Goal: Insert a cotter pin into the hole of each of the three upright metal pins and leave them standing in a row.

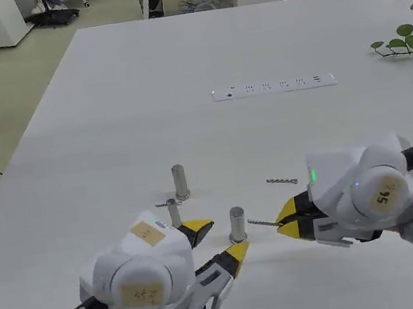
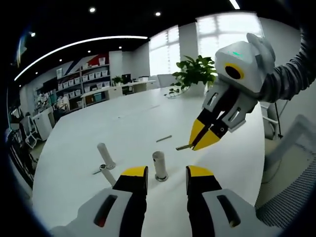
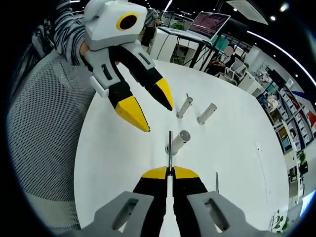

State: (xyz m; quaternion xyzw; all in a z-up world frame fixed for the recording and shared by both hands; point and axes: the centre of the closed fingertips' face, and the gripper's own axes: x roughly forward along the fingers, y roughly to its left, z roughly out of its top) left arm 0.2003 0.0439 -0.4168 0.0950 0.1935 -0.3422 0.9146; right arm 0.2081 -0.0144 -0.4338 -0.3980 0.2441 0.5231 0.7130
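Three upright metal pins stand on the white table (image 1: 108,122): a far pin (image 1: 180,182), a middle pin (image 1: 174,212) with a cotter pin (image 1: 169,203) through its top, and a near pin (image 1: 237,224). My right gripper (image 1: 285,220) is shut on a cotter pin (image 1: 260,223), whose tip points at the near pin from the right, just short of it. In the right gripper view that cotter pin (image 3: 170,148) runs from the shut jaws toward the near pin (image 3: 178,141). My left gripper (image 1: 217,238) is open, its jaws on either side of the near pin (image 2: 159,165).
A loose cotter pin (image 1: 281,181) lies on the table behind the right gripper. A white power strip (image 1: 274,86) lies farther back, and a plant sprig (image 1: 407,37) sits at the far right edge. Chairs and office floor lie beyond the table.
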